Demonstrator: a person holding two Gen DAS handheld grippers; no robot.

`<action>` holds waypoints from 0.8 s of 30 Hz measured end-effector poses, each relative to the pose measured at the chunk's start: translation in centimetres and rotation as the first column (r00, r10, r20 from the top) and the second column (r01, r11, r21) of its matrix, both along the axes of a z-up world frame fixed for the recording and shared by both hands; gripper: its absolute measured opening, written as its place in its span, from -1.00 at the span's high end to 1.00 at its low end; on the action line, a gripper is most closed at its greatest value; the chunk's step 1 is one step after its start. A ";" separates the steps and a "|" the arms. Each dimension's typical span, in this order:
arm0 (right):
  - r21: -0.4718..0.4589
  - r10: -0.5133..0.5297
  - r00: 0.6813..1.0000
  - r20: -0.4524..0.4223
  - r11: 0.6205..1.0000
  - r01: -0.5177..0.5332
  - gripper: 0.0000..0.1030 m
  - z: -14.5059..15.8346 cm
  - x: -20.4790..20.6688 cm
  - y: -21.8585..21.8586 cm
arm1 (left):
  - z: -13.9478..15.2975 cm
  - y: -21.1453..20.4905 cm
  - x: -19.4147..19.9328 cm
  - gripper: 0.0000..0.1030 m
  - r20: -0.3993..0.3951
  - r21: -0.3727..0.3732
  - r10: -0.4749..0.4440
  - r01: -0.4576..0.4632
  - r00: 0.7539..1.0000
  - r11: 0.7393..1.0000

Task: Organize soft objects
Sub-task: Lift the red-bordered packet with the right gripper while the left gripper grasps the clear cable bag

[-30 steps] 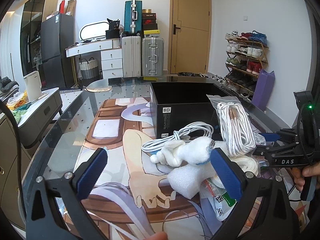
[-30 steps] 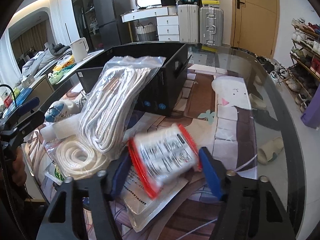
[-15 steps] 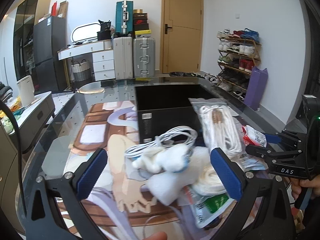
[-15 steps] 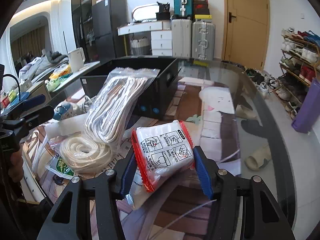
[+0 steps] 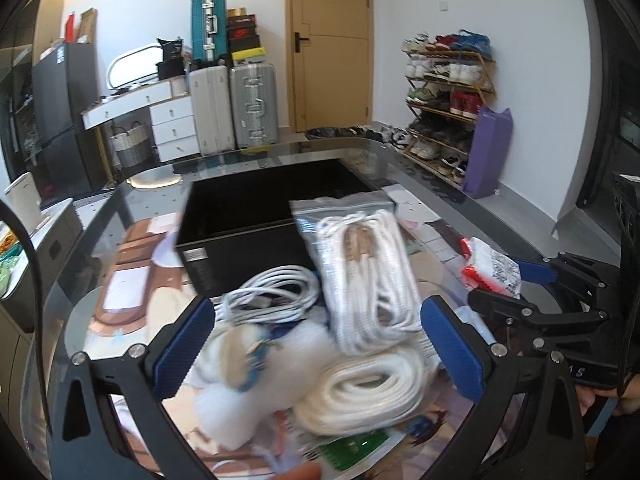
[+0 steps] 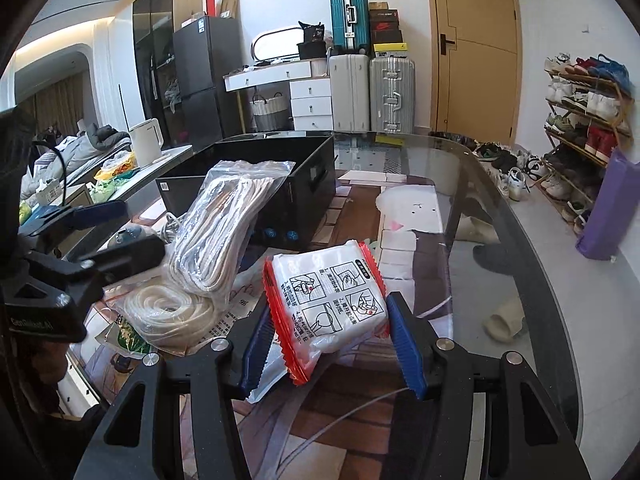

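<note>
My right gripper (image 6: 334, 340) is shut on a white packet with red edges (image 6: 326, 304), held above the glass table (image 6: 500, 248); the same packet (image 5: 490, 266) shows at the right of the left wrist view. My left gripper (image 5: 316, 350) stands open over the pile, nothing between its pads. Under it lie a bagged white rope (image 5: 370, 276), a coil of white cord (image 5: 360, 392), a white cable (image 5: 272, 298) and a blurred white plush toy (image 5: 240, 360). The open black box (image 5: 260, 216) stands just behind the pile.
A green-labelled flat bag (image 6: 128, 338) lies under the coil. Suitcases (image 6: 370, 92), a white dresser (image 6: 292, 96) and a shoe rack (image 6: 584, 120) line the far walls. A purple bag (image 6: 608, 208) stands on the floor at the right.
The left gripper has swung to the right, from the plush toy over the rope bag and coil. The right gripper has closed on the packet and raised it a little.
</note>
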State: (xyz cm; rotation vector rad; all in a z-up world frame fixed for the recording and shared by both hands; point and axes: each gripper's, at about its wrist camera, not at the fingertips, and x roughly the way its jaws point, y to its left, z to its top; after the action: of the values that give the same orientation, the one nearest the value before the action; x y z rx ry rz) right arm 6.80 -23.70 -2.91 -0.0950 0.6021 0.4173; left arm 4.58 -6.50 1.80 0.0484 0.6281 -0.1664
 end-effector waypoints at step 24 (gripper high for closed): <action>-0.006 0.001 1.000 0.012 1.000 -0.001 -0.09 0.3 -0.3 0.1 | -0.5 -2.6 2.7 0.24 -0.107 0.004 -0.115 0.116 0.988 0.993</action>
State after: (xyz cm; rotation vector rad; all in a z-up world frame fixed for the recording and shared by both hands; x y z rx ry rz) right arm 6.48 -23.65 -2.64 -0.1032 0.5913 0.4160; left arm 7.23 -9.14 1.28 0.0867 0.7337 -0.2791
